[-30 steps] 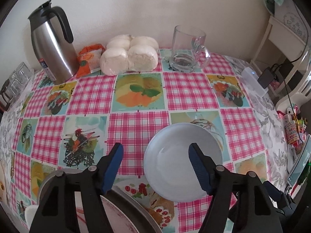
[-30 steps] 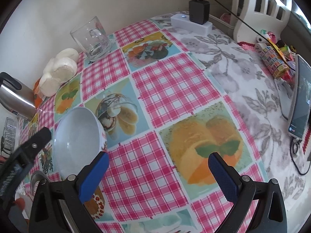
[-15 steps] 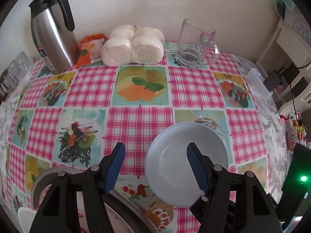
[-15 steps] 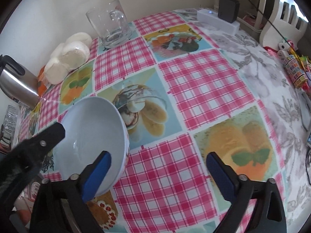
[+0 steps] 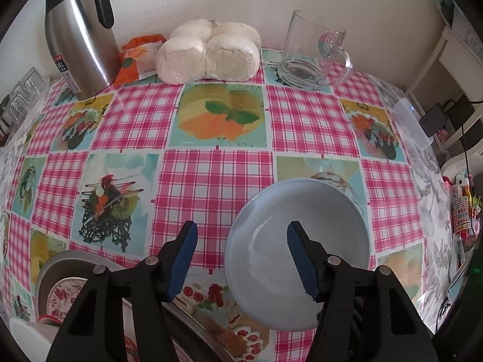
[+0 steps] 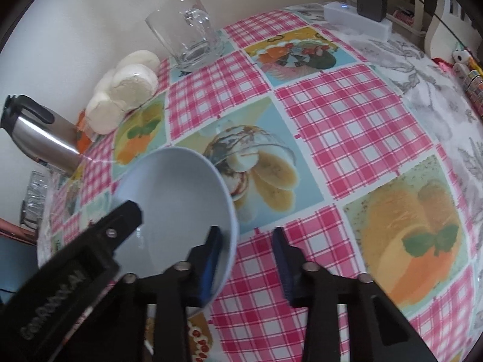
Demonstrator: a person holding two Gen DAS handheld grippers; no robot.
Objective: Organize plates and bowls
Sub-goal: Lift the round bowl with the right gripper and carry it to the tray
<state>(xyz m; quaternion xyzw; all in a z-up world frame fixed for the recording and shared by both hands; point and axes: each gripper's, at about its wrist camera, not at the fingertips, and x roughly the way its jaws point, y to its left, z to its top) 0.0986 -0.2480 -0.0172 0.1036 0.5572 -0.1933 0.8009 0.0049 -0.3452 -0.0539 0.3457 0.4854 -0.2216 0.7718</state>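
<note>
A pale blue bowl [image 5: 299,250] sits on the checked tablecloth at the near right; it also shows in the right wrist view [image 6: 175,199]. My left gripper [image 5: 241,259] is open above the cloth, its right finger over the bowl's inside and its left finger outside the rim. My right gripper [image 6: 247,259] is partly closed and straddles the bowl's near right rim, left finger inside, right finger outside. Whether the pads touch the rim is unclear. A grey plate with a floral plate on it [image 5: 63,283] lies at the lower left.
At the back stand a steel thermos jug [image 5: 80,33], an orange packet [image 5: 140,57], wrapped white buns [image 5: 208,52] and a glass mug [image 5: 314,52]. A white box with a charger [image 5: 413,123] sits at the right table edge. Small glasses [image 5: 21,96] stand far left.
My right gripper has moved left onto the bowl's rim and its jaws have narrowed a lot. My left gripper has shifted slightly, its right finger now over the bowl.
</note>
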